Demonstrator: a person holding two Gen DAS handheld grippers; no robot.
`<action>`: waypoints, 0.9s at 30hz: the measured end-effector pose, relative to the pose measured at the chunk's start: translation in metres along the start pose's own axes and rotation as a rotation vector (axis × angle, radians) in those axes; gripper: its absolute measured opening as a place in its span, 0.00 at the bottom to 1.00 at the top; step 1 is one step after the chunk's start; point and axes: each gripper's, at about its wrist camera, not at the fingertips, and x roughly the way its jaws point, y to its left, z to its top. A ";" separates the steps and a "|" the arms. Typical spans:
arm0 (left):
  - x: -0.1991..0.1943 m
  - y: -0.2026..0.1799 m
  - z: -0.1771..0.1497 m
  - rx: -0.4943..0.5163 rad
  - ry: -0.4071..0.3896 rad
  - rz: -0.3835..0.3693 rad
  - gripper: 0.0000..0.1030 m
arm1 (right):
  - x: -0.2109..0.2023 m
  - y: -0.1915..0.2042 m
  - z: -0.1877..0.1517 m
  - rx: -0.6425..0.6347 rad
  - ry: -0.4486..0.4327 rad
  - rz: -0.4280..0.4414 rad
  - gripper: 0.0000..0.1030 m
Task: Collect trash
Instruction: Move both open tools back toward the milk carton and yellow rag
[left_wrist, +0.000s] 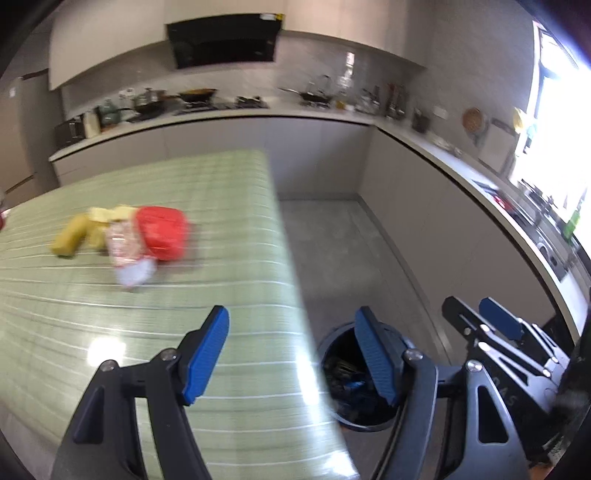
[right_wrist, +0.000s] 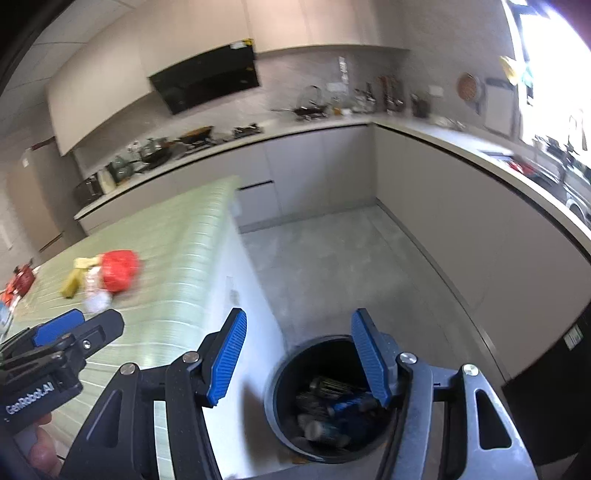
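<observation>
A pile of trash lies on the green striped table (left_wrist: 184, 332): a red packet (left_wrist: 162, 232), a pink-and-white wrapper (left_wrist: 125, 247), a crumpled white bit (left_wrist: 135, 275) and yellow pieces (left_wrist: 74, 234). The pile also shows in the right wrist view (right_wrist: 118, 271). A dark round bin (right_wrist: 332, 398) with cans and wrappers inside stands on the floor beside the table; it also shows in the left wrist view (left_wrist: 347, 384). My left gripper (left_wrist: 291, 354) is open and empty over the table's right edge. My right gripper (right_wrist: 299, 354) is open and empty above the bin.
A grey kitchen counter (left_wrist: 258, 114) with pans and bottles runs along the far and right walls. The grey floor (right_wrist: 332, 266) lies between table and cabinets. Red items (right_wrist: 20, 282) sit at the table's far left. A bright window (left_wrist: 561, 122) is at the right.
</observation>
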 end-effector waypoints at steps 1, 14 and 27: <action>-0.004 0.015 0.001 -0.012 -0.008 0.013 0.70 | -0.001 0.014 0.002 -0.012 -0.005 0.012 0.60; -0.042 0.192 0.012 -0.075 -0.096 0.163 0.74 | -0.012 0.222 0.002 -0.140 -0.088 0.143 0.60; -0.021 0.282 0.026 -0.109 -0.087 0.196 0.74 | 0.011 0.334 -0.006 -0.204 -0.099 0.173 0.60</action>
